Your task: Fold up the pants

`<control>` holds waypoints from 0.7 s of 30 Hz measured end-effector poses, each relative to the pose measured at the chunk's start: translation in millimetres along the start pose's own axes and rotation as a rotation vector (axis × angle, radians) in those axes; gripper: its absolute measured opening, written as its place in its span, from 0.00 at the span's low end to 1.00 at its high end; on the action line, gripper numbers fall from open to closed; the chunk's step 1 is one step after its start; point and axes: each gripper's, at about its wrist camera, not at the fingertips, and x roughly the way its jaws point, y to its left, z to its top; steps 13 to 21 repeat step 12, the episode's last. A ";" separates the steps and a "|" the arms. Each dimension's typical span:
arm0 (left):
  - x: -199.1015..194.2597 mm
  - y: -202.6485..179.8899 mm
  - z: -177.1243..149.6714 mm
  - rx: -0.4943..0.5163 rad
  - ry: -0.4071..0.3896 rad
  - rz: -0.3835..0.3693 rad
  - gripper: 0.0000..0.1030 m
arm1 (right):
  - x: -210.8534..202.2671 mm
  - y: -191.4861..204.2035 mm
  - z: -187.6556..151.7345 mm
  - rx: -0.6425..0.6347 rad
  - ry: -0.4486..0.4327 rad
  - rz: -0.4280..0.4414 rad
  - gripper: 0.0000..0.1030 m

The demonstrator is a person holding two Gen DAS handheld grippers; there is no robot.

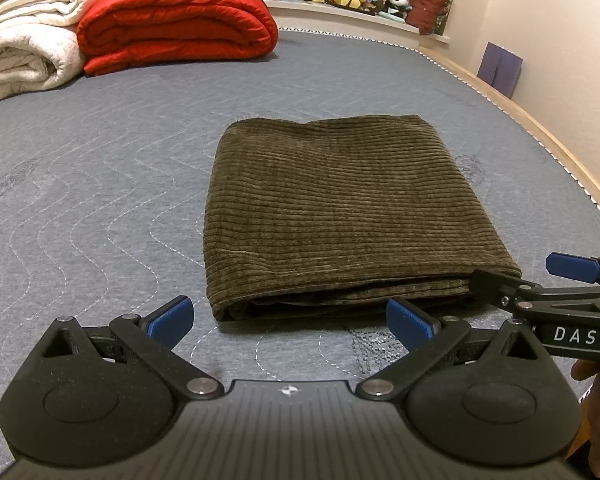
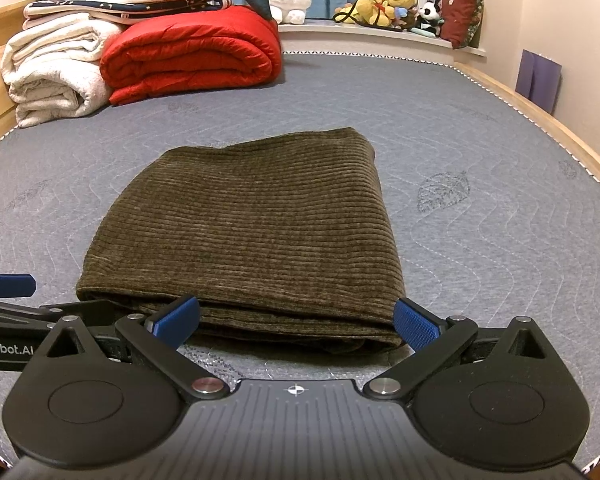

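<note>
Here, one folded pants [image 1: 332, 208], two splayed claws: left claw [image 1: 290, 320], right claw [image 2: 296, 320].

Both grippers level, side by side.
My left gripper [image 1: 290, 320] hangs with jaws spread wide, nothing between them. My right gripper [image 2: 296, 320] sits just beside it, jaws equally wide, blue pads [image 2: 178, 316] bare.

"DAS" on right gripper [image 1: 512, 284]; "nRobot.AI" on left gripper [image 2: 8, 322].
</note>
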 end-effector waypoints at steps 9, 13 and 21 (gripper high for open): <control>-2.6 -0.2 -0.3 0.012 -0.021 -0.013 1.00 | 0.0 0.5 -0.3 0.000 -0.001 -0.001 0.99; -3.0 -0.7 0.0 0.015 -0.024 -0.016 1.00 | 0.0 0.3 -0.2 0.000 -0.001 -0.001 0.99; -3.0 -0.7 0.0 0.015 -0.024 -0.016 1.00 | 0.0 0.3 -0.2 0.000 -0.001 -0.001 0.99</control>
